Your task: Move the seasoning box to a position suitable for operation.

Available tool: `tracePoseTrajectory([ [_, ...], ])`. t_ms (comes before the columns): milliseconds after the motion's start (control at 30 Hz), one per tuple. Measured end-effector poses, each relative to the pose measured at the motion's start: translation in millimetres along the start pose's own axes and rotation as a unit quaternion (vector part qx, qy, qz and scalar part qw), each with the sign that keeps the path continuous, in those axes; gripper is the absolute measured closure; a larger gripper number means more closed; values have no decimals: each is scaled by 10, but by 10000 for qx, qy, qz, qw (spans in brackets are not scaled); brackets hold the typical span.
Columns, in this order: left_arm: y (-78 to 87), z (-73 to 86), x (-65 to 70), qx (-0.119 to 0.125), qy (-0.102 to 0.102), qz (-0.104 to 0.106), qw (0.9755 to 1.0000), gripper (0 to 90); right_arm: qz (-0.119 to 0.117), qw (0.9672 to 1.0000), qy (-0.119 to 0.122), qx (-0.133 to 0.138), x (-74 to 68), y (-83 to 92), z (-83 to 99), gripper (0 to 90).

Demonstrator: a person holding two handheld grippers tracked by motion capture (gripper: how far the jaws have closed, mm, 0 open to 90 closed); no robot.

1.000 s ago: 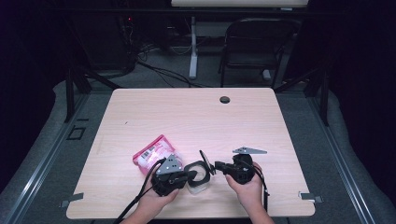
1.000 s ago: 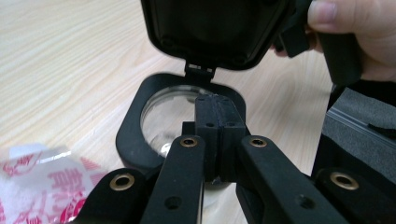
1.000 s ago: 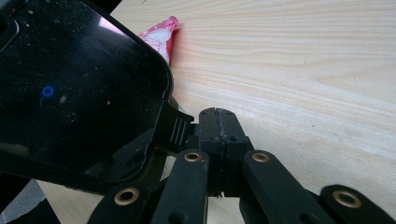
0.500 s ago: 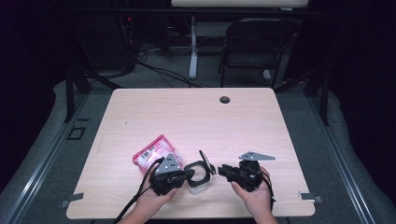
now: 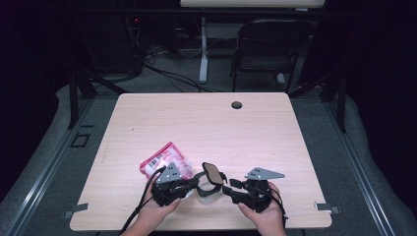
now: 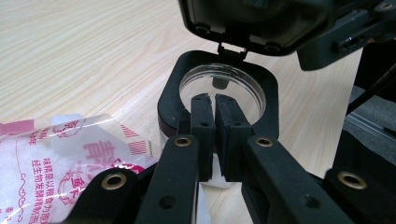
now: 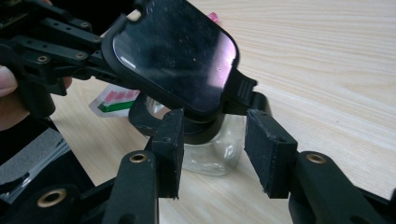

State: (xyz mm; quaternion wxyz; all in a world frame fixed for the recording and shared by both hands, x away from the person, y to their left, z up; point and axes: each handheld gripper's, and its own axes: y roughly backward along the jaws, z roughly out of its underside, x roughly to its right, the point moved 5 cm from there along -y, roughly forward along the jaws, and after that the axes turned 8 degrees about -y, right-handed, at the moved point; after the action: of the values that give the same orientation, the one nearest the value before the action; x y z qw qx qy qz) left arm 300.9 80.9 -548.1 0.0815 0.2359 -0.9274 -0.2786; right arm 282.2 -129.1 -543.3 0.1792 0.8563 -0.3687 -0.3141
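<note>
a pale wooden table (image 5: 255, 123) in a dark room carries one clear jar (image 7: 210, 156) and one pink-printed bag (image 5: 162, 160) just beside it, near the front edge. the jar is steadied by the left gripper (image 6: 215, 135), clenched on its black collar, probably so the hinged lid (image 7: 175, 56) could be flipped up. the right gripper (image 7: 212, 154), its jaws just opened, is held spread and grasping nothing, with the jar between them.

We saw two matte black two-jaw grippers (image 5: 196, 184) (image 5: 231, 189) with brass-ringed screw holes, rectangular pads, grey three-cornered top plates and trailing black cables.
</note>
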Motion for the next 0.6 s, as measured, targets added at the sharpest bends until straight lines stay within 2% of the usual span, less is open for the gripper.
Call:
tracePoseTrajectory([
  [67, -2, -1, 1, 1, -37, -13, 10000, 868, 65, 9998, 166, -24, -44, -22, 13, 578],
  [233, -10, -6, 5, 8, -28, -23, 10000, 874, 180, 9993, 315, -74, -68, -60, 34, 578],
  [400, -26, -30, 20, -34, -43, -30, 10000, 875, 214, 9985, 508, 14, -118, -68, 29, 577],
  [433, -30, -39, 27, -22, -41, 11, 10000, 876, 238, 9979, 601, 43, -136, -66, 28, 560],
  [500, -33, -58, 39, -21, -56, 35, 10000, 876, 243, 9977, 626, 72, -142, -69, 26, 546],
  [600, -28, -106, 53, -3, -70, 16, 10000, 877, 301, 9954, 906, 102, -168, -73, 28, 477],
])
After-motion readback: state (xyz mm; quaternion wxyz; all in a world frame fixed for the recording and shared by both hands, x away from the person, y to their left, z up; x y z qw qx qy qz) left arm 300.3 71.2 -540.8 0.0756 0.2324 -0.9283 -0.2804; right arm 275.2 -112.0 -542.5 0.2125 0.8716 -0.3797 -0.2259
